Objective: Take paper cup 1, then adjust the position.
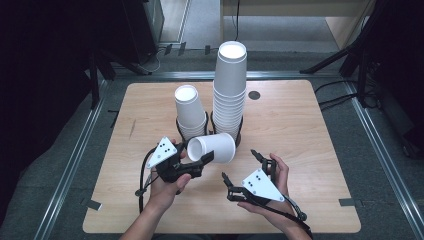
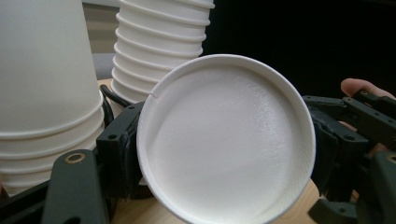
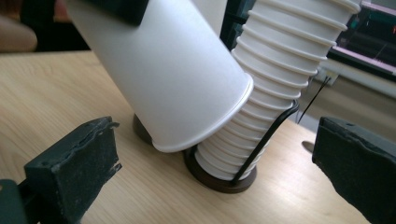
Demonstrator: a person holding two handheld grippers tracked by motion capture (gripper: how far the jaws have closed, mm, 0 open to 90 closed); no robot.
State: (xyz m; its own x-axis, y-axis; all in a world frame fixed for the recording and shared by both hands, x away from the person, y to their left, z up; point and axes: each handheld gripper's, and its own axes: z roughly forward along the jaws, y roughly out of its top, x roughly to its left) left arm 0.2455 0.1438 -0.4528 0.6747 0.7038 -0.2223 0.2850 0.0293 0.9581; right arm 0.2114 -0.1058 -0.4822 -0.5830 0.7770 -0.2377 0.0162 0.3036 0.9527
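We list the table, pale wood, by position from left to right. First, the left gripper, held in the person's left hand low and left of centre in the high view, with a grey three-cornered plate on top; its jaws are clamped on the rim of a single white cup. That cup lies on its side in the air, just in front of the two stacks, its open mouth turned toward the left gripper and its base toward the right. In the left gripper view we see straight into the cup, with a black jaw close at either side of the rim. Next, the short stack of upturned cups, seated in a dark wire holder. Just to its right, the tall stack, also upturned and in a like holder; in the right gripper view its ribbed rims stand directly behind the cup, though we cannot tell whether the two touch. Next, a small dark disc set in the tabletop beyond the tall stack. Last, the right gripper, in the right hand low and right of centre; its jaws are spread wide with nothing between them, apart from the cup.
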